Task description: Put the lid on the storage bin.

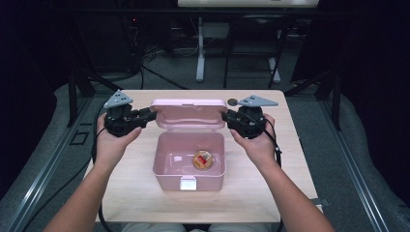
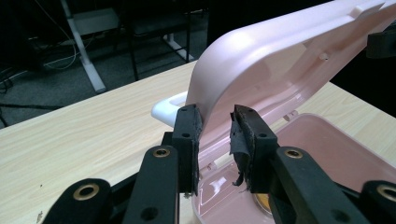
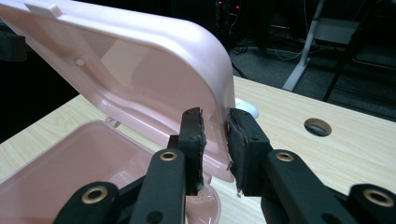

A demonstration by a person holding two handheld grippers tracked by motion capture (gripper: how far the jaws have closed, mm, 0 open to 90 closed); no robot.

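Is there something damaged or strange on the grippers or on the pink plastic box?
Yes. In the left gripper view, the black pad on one jaw of the left gripper is torn and peels away. The pink plastic box and its raised lid look intact.

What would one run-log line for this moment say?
box: pink, open | lid: raised | left fingers: around lid edge, gap showing | right fingers: around other edge | inside: small round jar

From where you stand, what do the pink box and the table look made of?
The pink box and its lid look like moulded plastic: smooth, faintly glossy, with rounded corners and cast ribs. The table looks like pale wood or wood-look laminate, matt, with fine straight grain.
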